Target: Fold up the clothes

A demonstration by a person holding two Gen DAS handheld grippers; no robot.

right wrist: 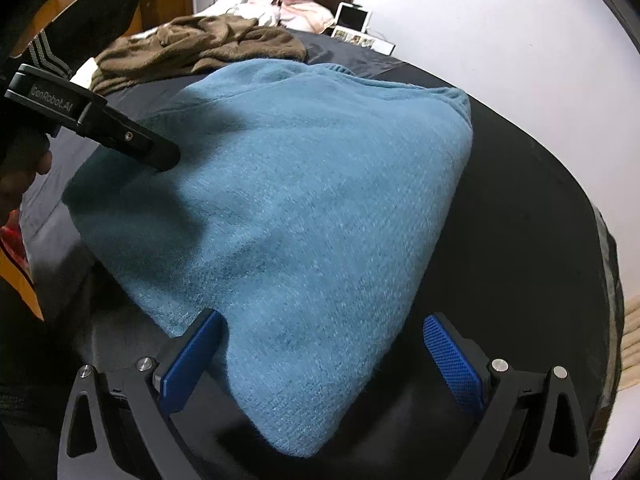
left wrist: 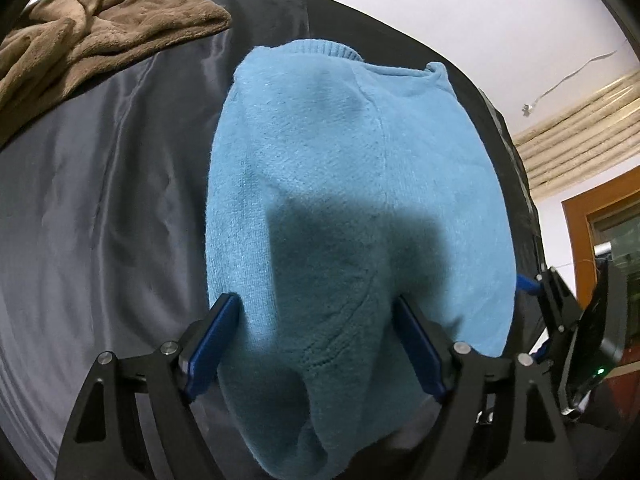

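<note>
Lying folded on the dark bed cover (right wrist: 520, 216), the blue sweater (right wrist: 304, 208) sits between the spread-apart fingers of both the left gripper (left wrist: 316, 316) and right gripper (right wrist: 324, 332), maybe brushing one pad.

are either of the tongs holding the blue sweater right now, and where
Nothing is held. Both the left tongs and the right tongs stand open over the near edge of the folded blue sweater, pads not pressing it.

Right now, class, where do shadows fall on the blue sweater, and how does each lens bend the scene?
Left wrist view: a dark shadow crosses the blue sweater just ahead of the left tongs; the bed edge bows. Right wrist view: shadow darkens the sweater's left side beneath the other tool; the edges curve, corners vignetted black.
</note>
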